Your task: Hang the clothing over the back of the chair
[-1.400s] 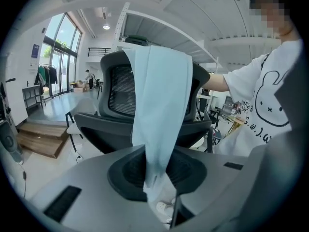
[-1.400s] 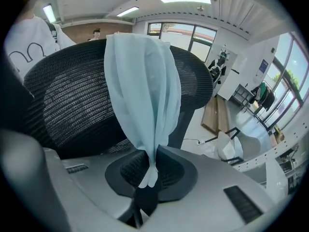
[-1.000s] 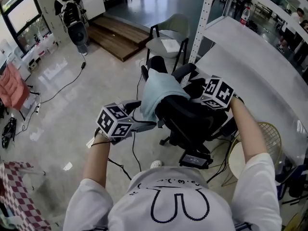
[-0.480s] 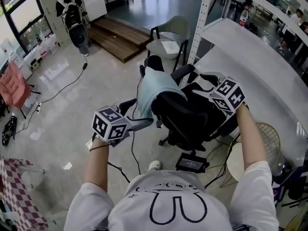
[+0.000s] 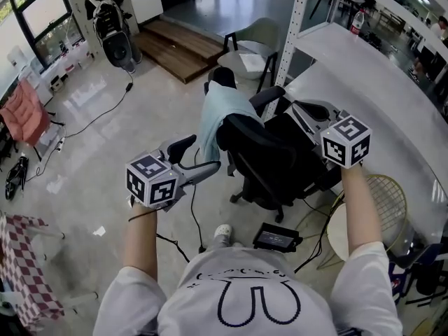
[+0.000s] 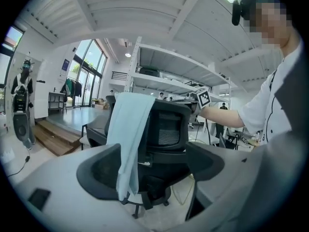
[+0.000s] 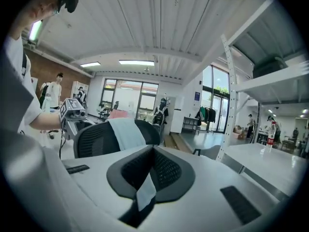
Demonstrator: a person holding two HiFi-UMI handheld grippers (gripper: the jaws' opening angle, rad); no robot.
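A light blue piece of clothing (image 5: 222, 114) hangs draped over the back of the black office chair (image 5: 269, 161), one end trailing down the near side. The left gripper view shows the clothing (image 6: 129, 139) falling past the chair back (image 6: 166, 129). My left gripper (image 5: 198, 156) hovers left of the chair, open. Its jaws have just been closing a little, and nothing is between them. My right gripper (image 5: 299, 108) is raised at the chair's right side, its jaws just closed and shut on nothing. In its own view my right gripper (image 7: 153, 151) points at the clothing (image 7: 125, 132).
A beige chair (image 5: 255, 37) stands beyond the office chair beside a perforated metal post (image 5: 297, 26). A white tabletop (image 5: 378, 82) runs along the right, with a wicker stool (image 5: 392, 187) under it. A dark flat device (image 5: 276, 236) and cables lie on the floor near my feet.
Both grippers have drawn back from the chair and risen. The right gripper's jaws went from open to shut. The clothing stays hanging on the chair back.
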